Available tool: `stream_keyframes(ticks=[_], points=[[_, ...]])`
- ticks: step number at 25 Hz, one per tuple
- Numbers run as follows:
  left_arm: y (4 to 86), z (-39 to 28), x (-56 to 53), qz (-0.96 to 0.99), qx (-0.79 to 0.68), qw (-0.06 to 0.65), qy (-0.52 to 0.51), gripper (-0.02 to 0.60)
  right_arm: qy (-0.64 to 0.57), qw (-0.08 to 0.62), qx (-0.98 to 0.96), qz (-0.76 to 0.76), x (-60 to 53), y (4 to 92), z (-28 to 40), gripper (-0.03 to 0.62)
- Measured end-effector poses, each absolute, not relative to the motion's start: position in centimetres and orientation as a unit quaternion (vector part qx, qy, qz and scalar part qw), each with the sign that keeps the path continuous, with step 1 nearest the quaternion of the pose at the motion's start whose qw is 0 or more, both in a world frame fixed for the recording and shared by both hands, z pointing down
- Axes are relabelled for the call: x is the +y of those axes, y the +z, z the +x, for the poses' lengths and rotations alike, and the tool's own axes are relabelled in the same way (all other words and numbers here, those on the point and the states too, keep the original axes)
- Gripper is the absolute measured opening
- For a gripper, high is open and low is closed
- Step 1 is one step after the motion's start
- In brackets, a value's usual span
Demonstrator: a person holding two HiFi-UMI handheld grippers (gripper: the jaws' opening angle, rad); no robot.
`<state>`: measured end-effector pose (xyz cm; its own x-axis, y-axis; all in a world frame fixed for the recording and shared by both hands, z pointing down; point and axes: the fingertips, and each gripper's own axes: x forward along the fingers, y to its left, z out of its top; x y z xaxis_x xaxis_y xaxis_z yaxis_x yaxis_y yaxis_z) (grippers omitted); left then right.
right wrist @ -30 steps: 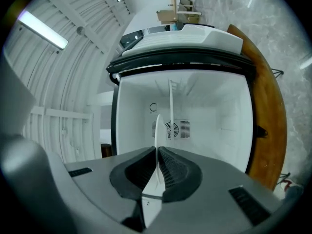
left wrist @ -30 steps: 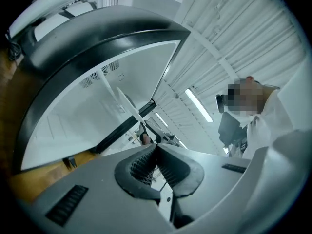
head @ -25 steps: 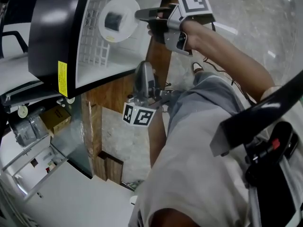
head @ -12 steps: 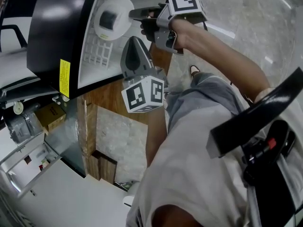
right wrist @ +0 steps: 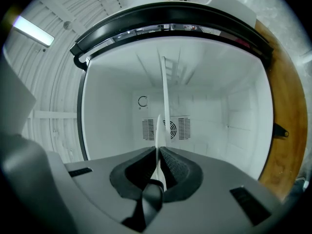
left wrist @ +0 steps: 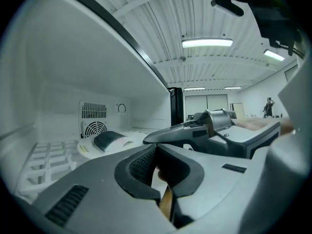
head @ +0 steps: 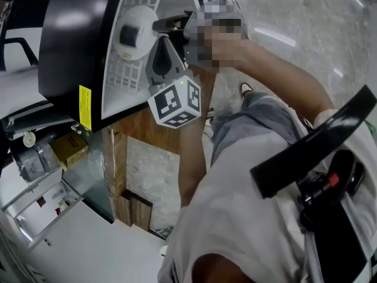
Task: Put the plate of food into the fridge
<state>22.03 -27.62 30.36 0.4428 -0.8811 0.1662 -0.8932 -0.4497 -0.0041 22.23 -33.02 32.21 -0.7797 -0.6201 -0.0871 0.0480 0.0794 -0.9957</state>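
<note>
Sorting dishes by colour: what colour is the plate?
White. The plate shows best in the head view.

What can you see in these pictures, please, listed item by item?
fridge: one, black outside, white inside, open
shelf: one, white wire, inside the fridge
plate: one, white, on or just above the shelf
food: one dark piece, on the plate
vent: one, white, fridge's back wall
sticker: one, yellow, fridge's front edge
cabinet: one, brown wood, next to the fridge
right gripper: one, grey, shut on the plate's rim
left gripper: one, grey, shut, empty, beside the right gripper at the fridge opening
</note>
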Motion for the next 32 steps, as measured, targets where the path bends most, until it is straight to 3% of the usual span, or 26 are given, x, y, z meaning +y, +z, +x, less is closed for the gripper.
stream_keyframes(ticks=[3,4,5,6,11,13,14,16,18,20,24,32], points=[[30.7,21.8,-28.3,0.845,-0.527,0.042,0.083,0.018,-0.622,0.258,0.712,-0.200,-32.9,31.5,22.4,0.047],[30.8,21.6,-28.5,0.844,-0.528,0.041,0.086,0.018,-0.617,0.263,0.718,-0.188,-32.8,31.1,22.4,0.138],[30.8,21.5,-28.7,0.843,-0.529,0.039,0.090,0.018,-0.613,0.269,0.722,-0.175,-32.7,30.7,22.3,0.181],[30.9,21.5,-28.9,0.843,-0.528,0.037,0.092,0.018,-0.608,0.273,0.727,-0.164,-32.6,30.3,22.4,0.183],[30.5,21.3,-29.3,0.844,-0.526,0.040,0.095,0.018,-0.509,0.232,0.804,-0.201,-30.6,29.3,23.1,0.179],[30.2,20.8,-29.2,0.842,-0.531,0.043,0.089,0.018,-0.426,0.208,0.850,-0.230,-29.7,28.4,22.9,0.115],[30.2,20.4,-28.9,0.840,-0.533,0.044,0.085,0.018,-0.377,0.182,0.871,-0.258,-29.5,28.4,23.0,0.069],[30.4,19.9,-28.1,0.837,-0.539,0.050,0.080,0.018,-0.264,0.095,0.902,-0.328,-29.5,29.1,22.9,0.037],[30.9,19.6,-27.0,0.836,-0.541,0.057,0.080,0.018,-0.152,0.000,0.913,-0.379,-29.4,29.7,22.2,0.031],[31.4,19.8,-25.7,0.838,-0.535,0.056,0.093,0.018,-0.083,-0.049,0.914,-0.394,-29.3,29.8,21.0,0.031],[32.8,20.3,-23.3,0.843,-0.523,0.054,0.116,0.018,-0.010,-0.091,0.913,-0.397,-29.9,29.5,19.2,0.031],[35.7,17.1,-21.1,0.824,-0.545,0.099,0.122,0.018,0.005,-0.100,0.913,-0.394,-31.5,29.6,18.0,0.031]])
